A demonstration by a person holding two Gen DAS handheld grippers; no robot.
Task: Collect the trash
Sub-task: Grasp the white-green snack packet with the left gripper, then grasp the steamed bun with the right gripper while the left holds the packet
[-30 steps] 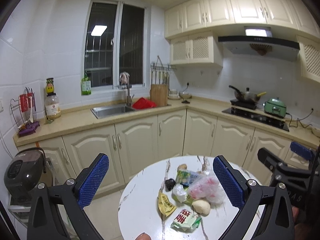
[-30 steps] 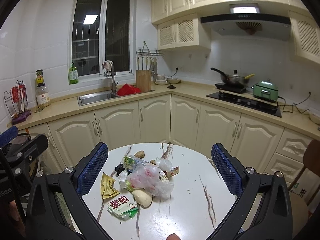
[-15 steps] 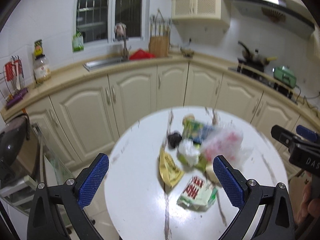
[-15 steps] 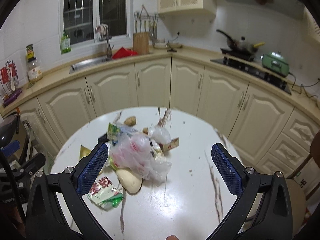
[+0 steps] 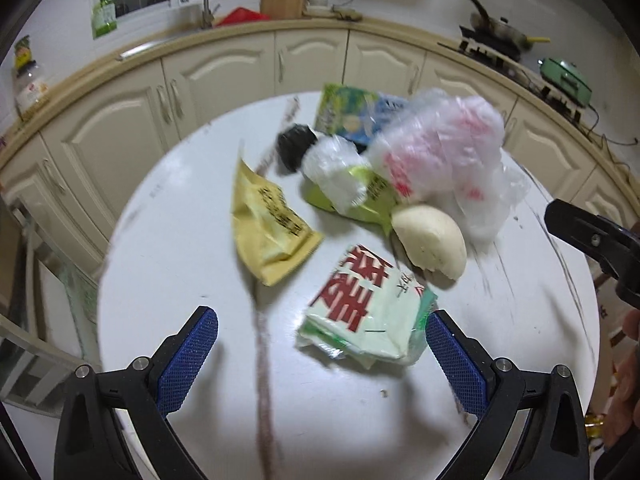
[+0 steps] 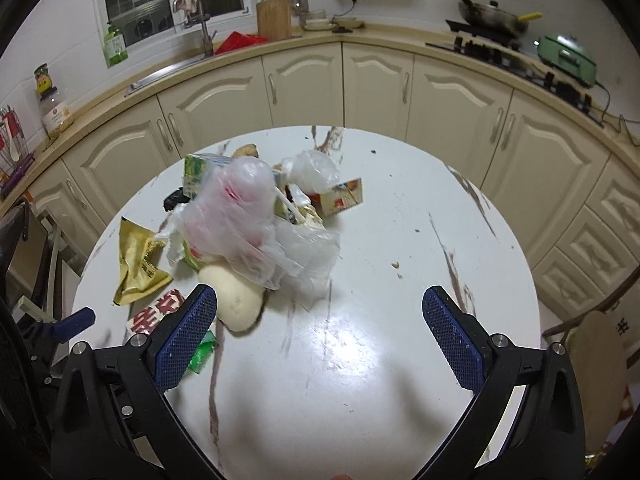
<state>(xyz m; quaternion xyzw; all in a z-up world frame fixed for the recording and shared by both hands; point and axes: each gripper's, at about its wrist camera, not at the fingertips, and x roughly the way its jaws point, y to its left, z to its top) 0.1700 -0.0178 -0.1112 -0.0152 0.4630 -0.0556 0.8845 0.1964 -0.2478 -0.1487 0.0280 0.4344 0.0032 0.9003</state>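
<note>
The red-lettered wrapper (image 5: pixel 368 312) lies at the near edge of the trash pile on the round surface (image 5: pixel 168 272), seemingly just ahead of the spread-open, empty left tool (image 5: pixel 322 354), nearer it than the equally released right tool (image 6: pixel 320 338).

Left gripper (image 5: pixel 318 354), jaws spread wide, hovers over the table (image 5: pixel 168 272); a packet (image 5: pixel 368 312) lies at one o'clock, a yellow pouch (image 5: pixel 268 228) at eleven.

Green-white packet (image 5: pixel 370 308): large red Chinese characters, blurred, not legible
Yellow packet (image 5: pixel 268 224): dark printed lines, unreadable
Jar label (image 6: pixel 58 114): print too small to be read
</note>
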